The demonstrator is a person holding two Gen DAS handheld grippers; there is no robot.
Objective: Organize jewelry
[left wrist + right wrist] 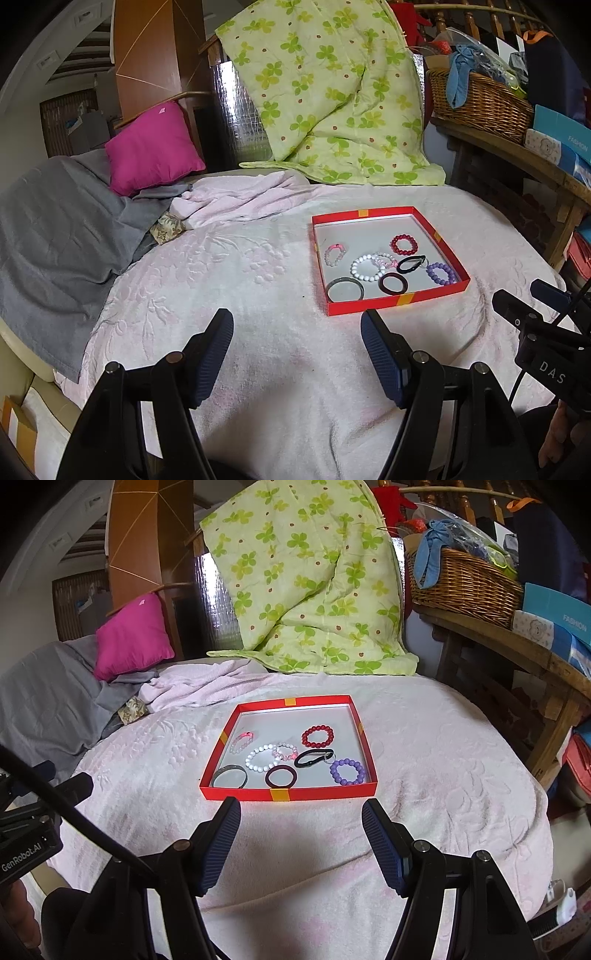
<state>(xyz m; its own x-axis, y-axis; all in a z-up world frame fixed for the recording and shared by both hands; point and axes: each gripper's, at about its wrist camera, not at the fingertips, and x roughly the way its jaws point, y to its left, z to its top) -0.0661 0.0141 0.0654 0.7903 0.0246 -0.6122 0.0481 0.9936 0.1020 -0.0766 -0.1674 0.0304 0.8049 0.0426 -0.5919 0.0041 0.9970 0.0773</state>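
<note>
Both your grippers are spread and empty: the right gripper (301, 812) sits just below the red tray (295, 795), centre frame. From your left gripper (297, 325) the tray (365, 304) lies up and right, so the right one is nearer the bracelets (263, 757).

– what colour is that box lid (317, 794)?

– red outside, with small orange-yellow tape patches on its walls, pale grey-white inside.

– and the bracelets in it?

– one of dark red beads (317, 736), one of white beads (263, 758), one of purple beads (347, 771), a dark maroon bangle (280, 777), a grey-green bangle (229, 778), a black loop (313, 757), and two of clear and pink beads.

– the cloth under it?

– the towel (424, 775) is pale pink with a raised flower pattern.

– behind?

– a light green quilt (306, 583) printed with darker green clovers and brown dots, a magenta cushion (133, 635), a grey blanket (55, 229), a brown wicker basket (465, 583).
</note>
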